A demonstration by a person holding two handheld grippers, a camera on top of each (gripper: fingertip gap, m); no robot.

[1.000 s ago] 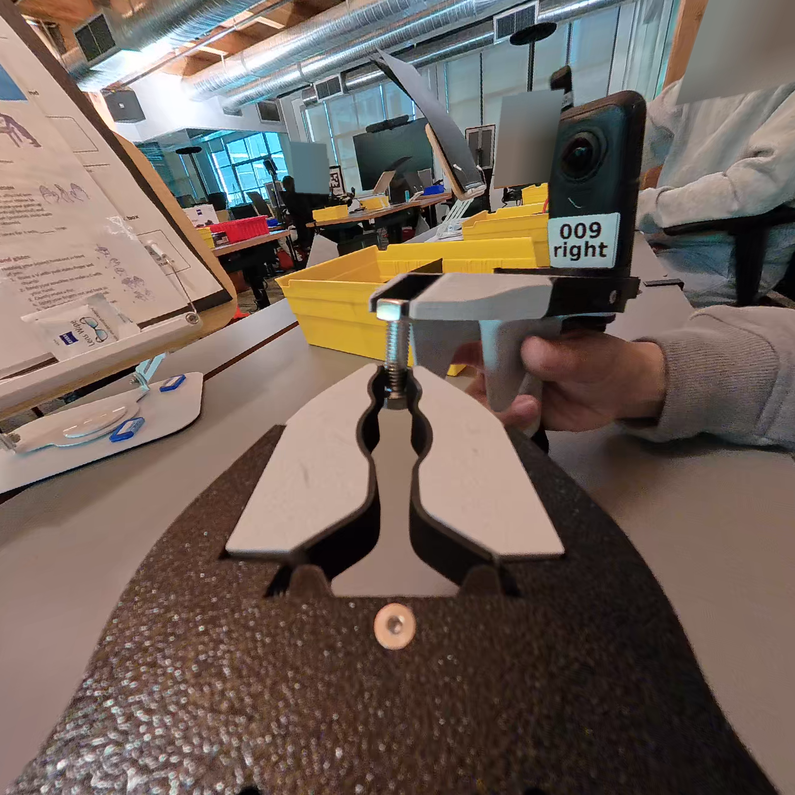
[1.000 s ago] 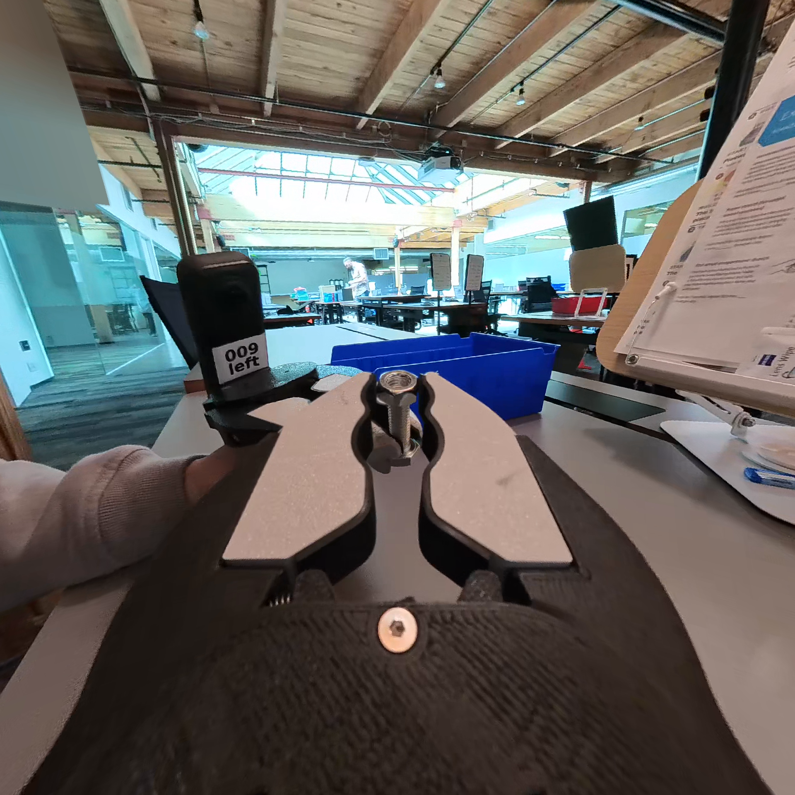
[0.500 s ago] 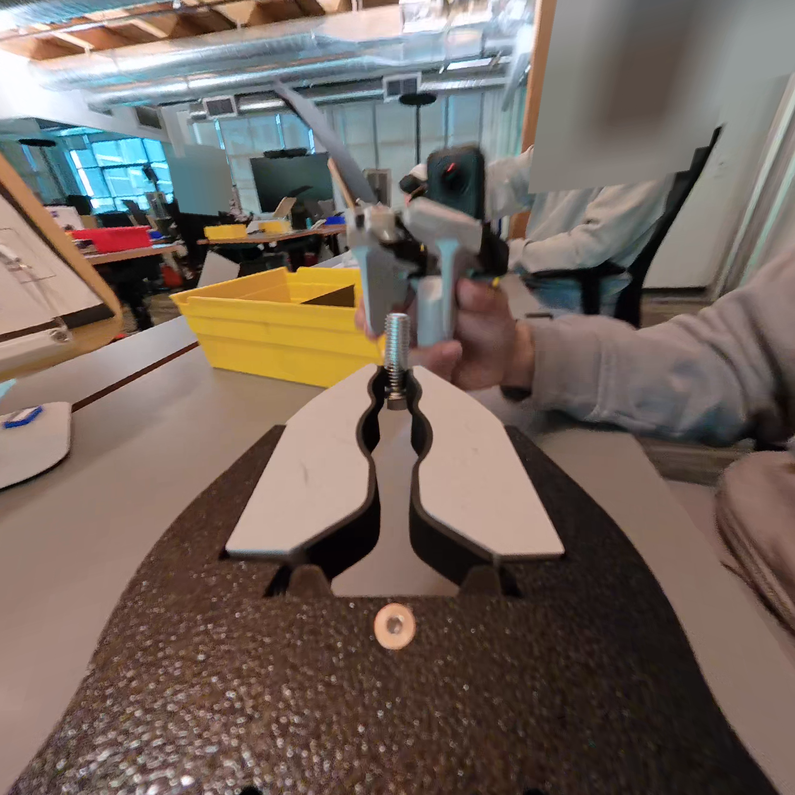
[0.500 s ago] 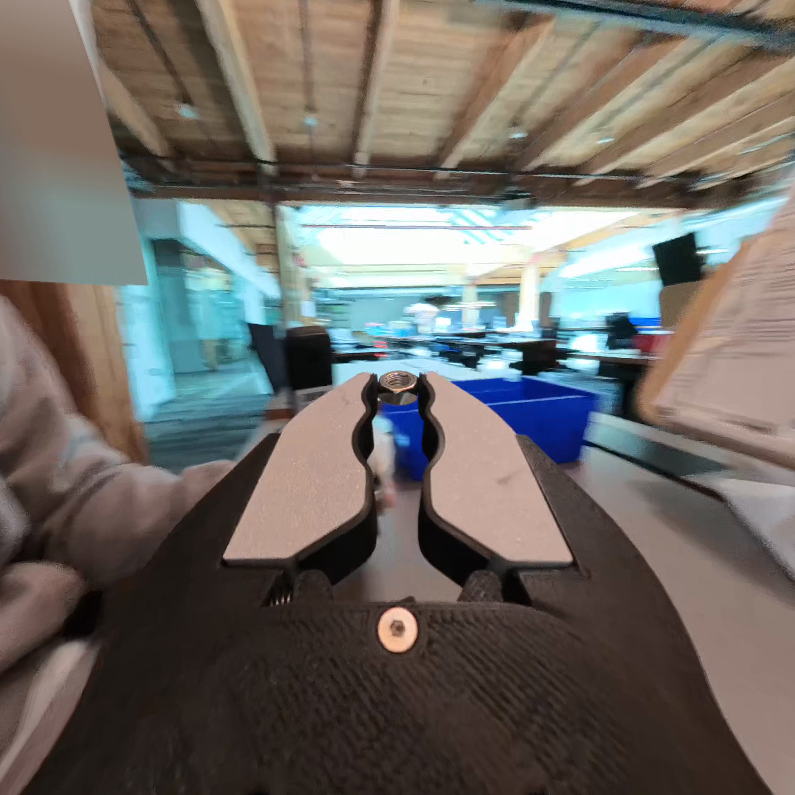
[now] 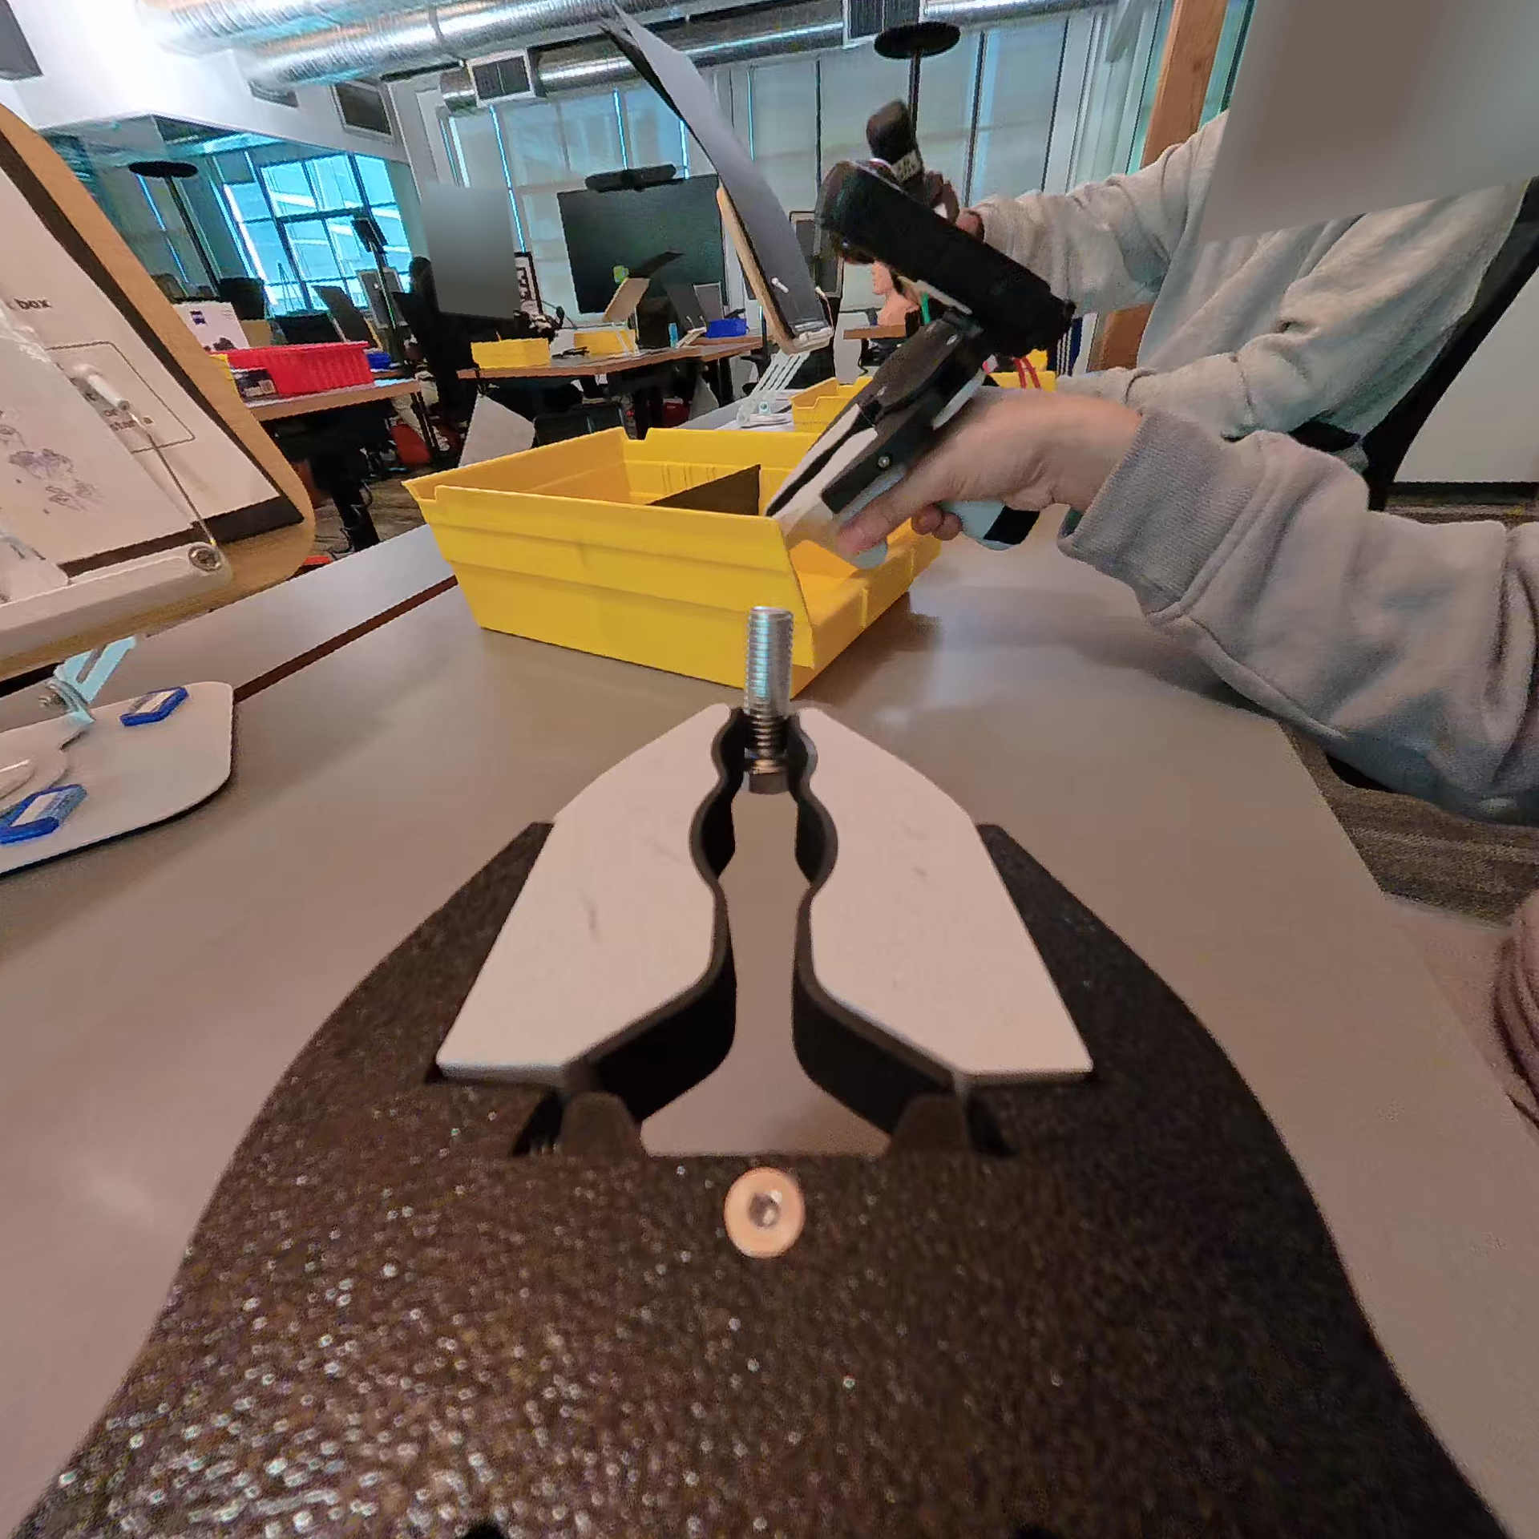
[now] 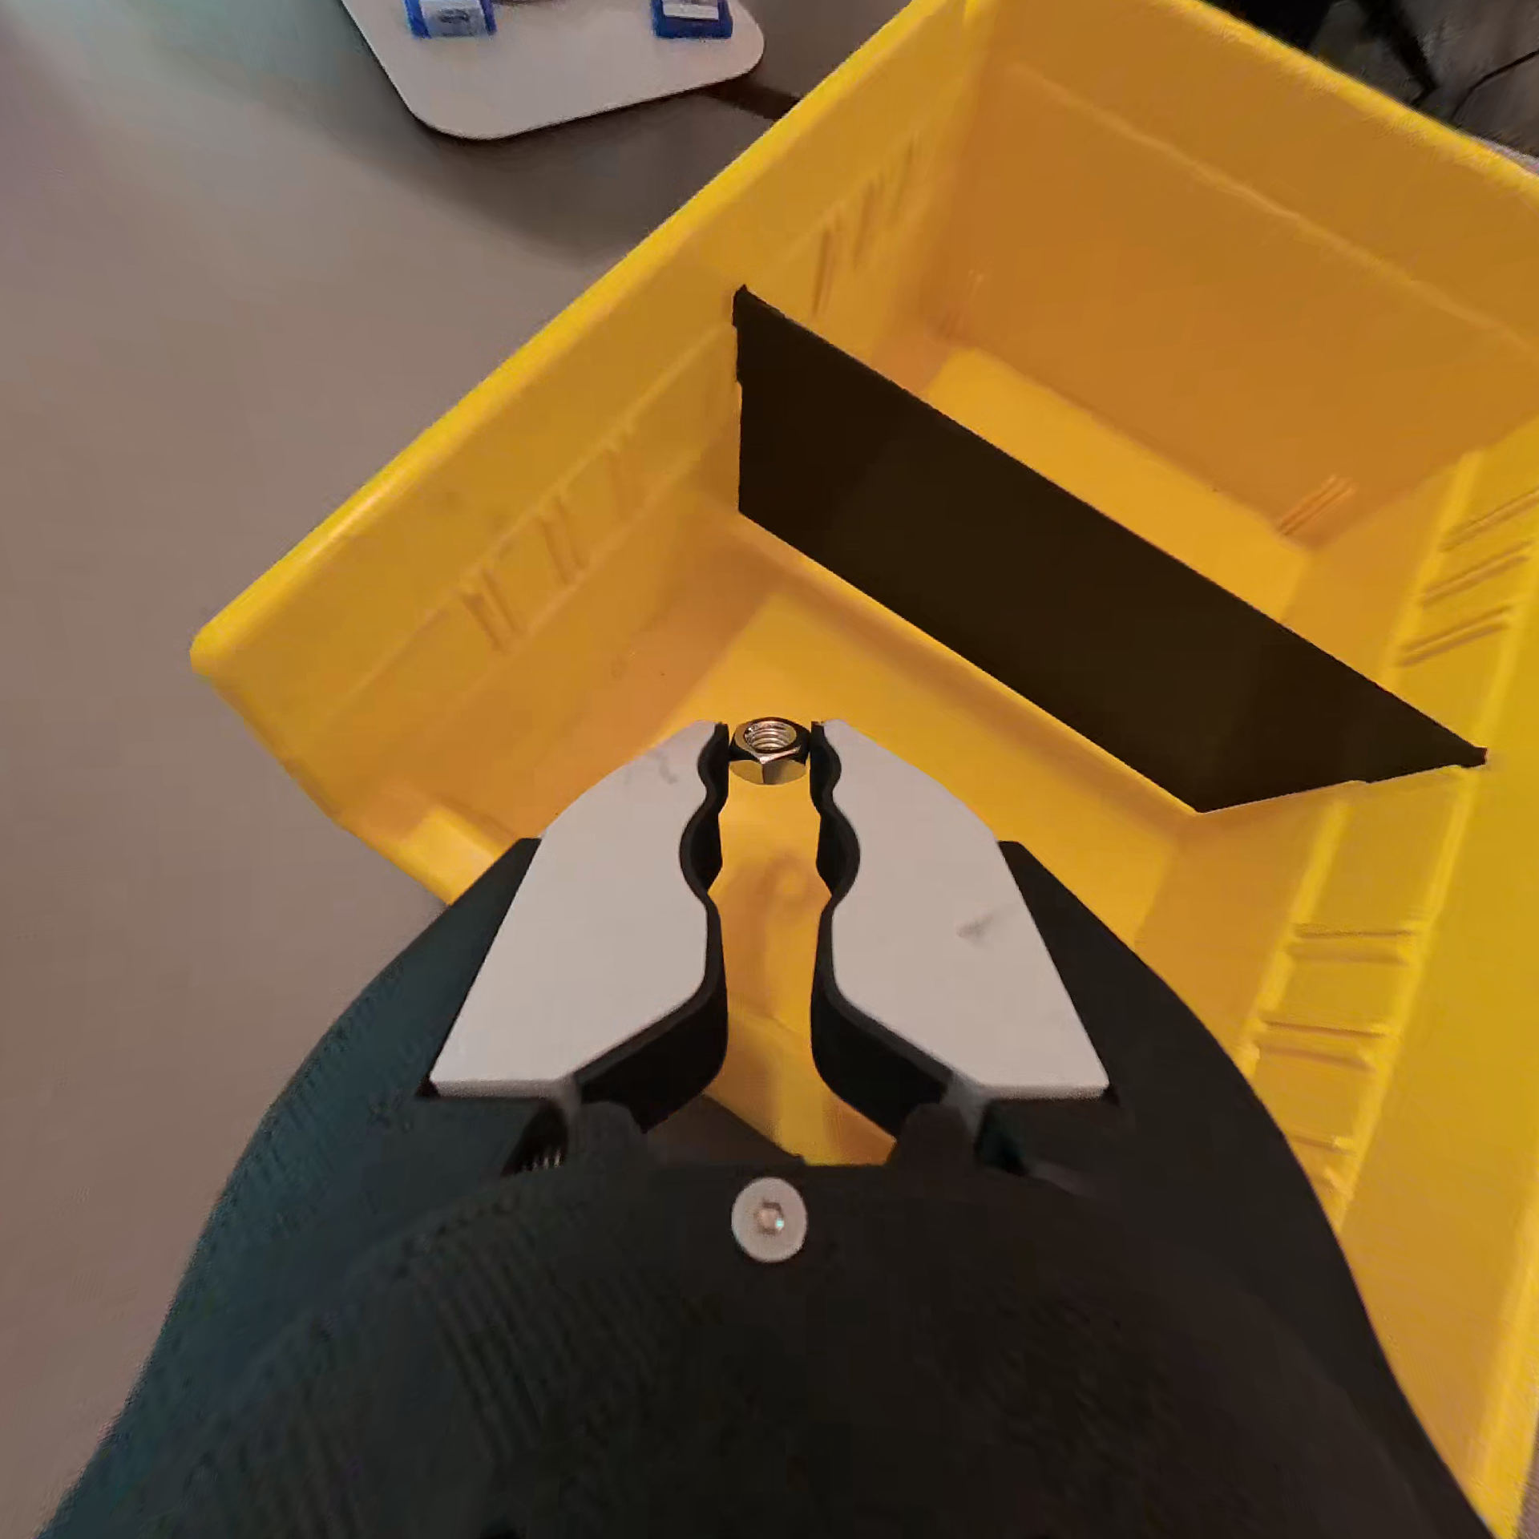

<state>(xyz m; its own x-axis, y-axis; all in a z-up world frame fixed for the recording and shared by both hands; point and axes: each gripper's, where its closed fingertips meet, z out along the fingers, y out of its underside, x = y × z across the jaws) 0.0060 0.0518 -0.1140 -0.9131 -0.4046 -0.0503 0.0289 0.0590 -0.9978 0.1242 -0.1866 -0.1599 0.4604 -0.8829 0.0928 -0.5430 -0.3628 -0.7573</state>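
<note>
My left gripper (image 5: 768, 733) is shut on a silver bolt (image 5: 769, 666); the bolt stands upright with its threaded end up and its head between the pads, above the grey table (image 5: 375, 791). My right gripper (image 6: 770, 741) is shut on a silver hex nut (image 6: 765, 751) and holds it over the near compartment of a yellow bin (image 6: 500, 583), pointing down into it. In the left wrist view the right gripper (image 5: 799, 508) tilts down over the same yellow bin (image 5: 625, 575), held by a hand. The nut is off the bolt.
A black divider (image 6: 1041, 566) splits the yellow bin. A document stand with papers (image 5: 100, 466) and its white base (image 5: 125, 766) with blue clips stand at the left. A person in a grey sleeve (image 5: 1332, 600) sits at the right. More yellow bins (image 5: 833, 400) stand behind. The tips of one gripper are about 30 cm away from the tips of the other.
My right gripper drew the nut up off the bolt, swung away and now points down over the yellow bin. My left gripper keeps the bolt upright.
</note>
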